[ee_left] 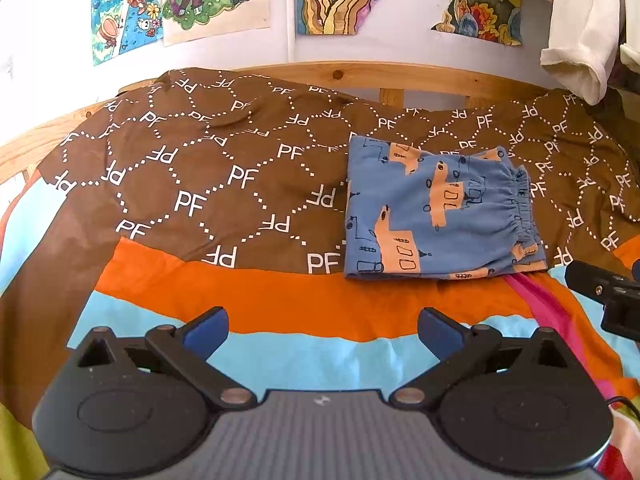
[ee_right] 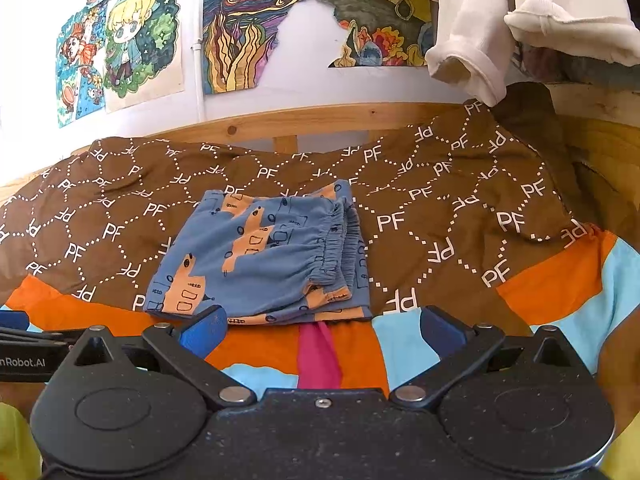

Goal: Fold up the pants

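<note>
pants [ee_left: 436,212]: folded into a squarish stack, lying flat ahead of both my grippers. From the left one they sit ahead and to the right; from the right one, straight ahead and slightly left, just past the fingertips.
left gripper [ee_left: 322,330]: jaws wide, nothing between them, hanging over the orange and light-blue bands, apart from the pants.
right gripper [ee_right: 322,330]: jaws wide, empty. Its left blue fingertip [ee_right: 206,330] overlaps the near edge of the pants in view; I can't tell if it touches.
pants fabric: soft blue cotton look, orange blocky shapes with dark doodle outlines, gathered elastic waistband [ee_right: 334,250] on the right side, layers stacked at that edge.
bedcover [ee_left: 192,176]: brown cloth with white PF letters and dotted hexagon lines, a few shallow wrinkles. Nearer me it goes to orange, light blue and a pink strip [ee_right: 320,356].
obstructions: nothing lies between either gripper and the pants. The right gripper's black body shows at the right edge of the left view.
behind: pine bed rail [ee_right: 304,120], pale wall, colourful drawings [ee_right: 244,28] taped up, one torn.
far right: white garments [ee_right: 476,36] hanging down over the cover's far corner.
</note>
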Action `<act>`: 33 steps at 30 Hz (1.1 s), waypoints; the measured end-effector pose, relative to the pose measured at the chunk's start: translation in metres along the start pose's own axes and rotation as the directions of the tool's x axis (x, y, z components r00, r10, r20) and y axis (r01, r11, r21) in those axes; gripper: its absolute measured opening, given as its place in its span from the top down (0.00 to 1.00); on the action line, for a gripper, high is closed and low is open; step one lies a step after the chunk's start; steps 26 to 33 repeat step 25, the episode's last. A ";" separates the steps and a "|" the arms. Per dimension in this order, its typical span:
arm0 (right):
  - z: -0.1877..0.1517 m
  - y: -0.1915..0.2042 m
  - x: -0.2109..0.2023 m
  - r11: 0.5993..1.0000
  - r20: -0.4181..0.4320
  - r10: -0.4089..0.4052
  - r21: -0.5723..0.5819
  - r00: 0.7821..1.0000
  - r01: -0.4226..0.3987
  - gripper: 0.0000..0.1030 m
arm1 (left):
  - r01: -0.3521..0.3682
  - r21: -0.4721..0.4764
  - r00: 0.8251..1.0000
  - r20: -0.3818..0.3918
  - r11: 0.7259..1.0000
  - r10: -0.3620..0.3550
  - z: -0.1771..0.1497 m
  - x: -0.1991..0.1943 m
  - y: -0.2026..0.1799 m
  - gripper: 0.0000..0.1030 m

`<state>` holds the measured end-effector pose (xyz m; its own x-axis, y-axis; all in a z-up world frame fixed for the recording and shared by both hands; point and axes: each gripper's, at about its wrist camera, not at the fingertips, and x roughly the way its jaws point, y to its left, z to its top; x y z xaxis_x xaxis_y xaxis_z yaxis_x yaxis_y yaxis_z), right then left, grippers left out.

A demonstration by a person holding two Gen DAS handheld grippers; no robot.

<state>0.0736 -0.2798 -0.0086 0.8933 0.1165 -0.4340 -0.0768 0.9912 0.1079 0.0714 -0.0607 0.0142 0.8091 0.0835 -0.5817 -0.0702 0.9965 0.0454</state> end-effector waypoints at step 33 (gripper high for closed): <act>-0.001 0.002 0.002 1.000 -0.012 0.006 -0.014 1.000 -0.006 0.01 | -0.006 0.004 1.000 -0.005 1.000 0.006 0.003 -0.003 0.002 0.00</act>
